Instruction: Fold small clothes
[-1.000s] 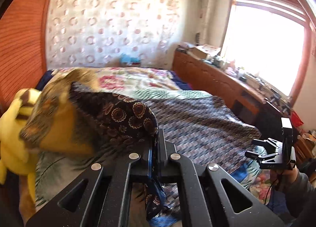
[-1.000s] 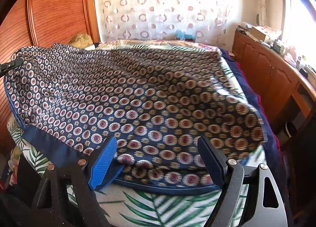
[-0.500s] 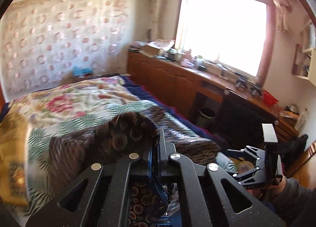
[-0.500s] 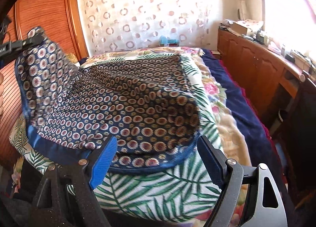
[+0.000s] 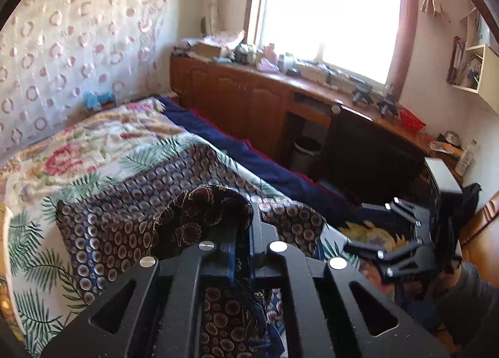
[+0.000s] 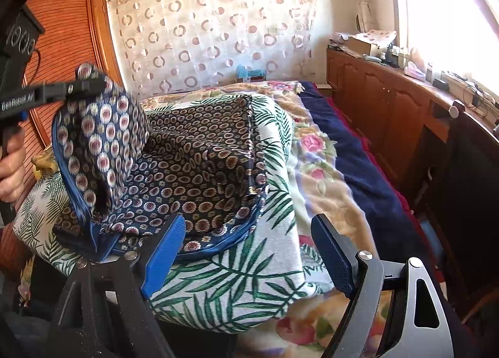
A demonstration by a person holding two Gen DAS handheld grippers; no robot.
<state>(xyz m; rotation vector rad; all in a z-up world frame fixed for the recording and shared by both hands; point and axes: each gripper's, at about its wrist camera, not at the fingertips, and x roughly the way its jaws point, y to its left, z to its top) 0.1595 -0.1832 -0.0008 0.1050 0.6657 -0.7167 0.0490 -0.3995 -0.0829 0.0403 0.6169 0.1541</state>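
Note:
A dark blue garment with round medallions and blue trim lies on the palm-leaf sheet of the bed. One edge of it is raised and doubled over the rest. My left gripper holds that raised edge at the upper left of the right wrist view. In the left wrist view the cloth drapes over and between the fingers of the left gripper, whose jaws are opening. My right gripper stands wide open at the garment's near hem with nothing clamped; it shows too as the right gripper.
A floral quilt and a dark blue blanket cover the bed's right side. Wooden cabinets with clutter run under the bright window. A waste bin stands below them. A wooden wardrobe rises on the left beside a hand.
My left gripper has swung the garment's edge rightward over the rest, doubling it, and its jaws show a small gap now. The right gripper stayed open and drew back a little.

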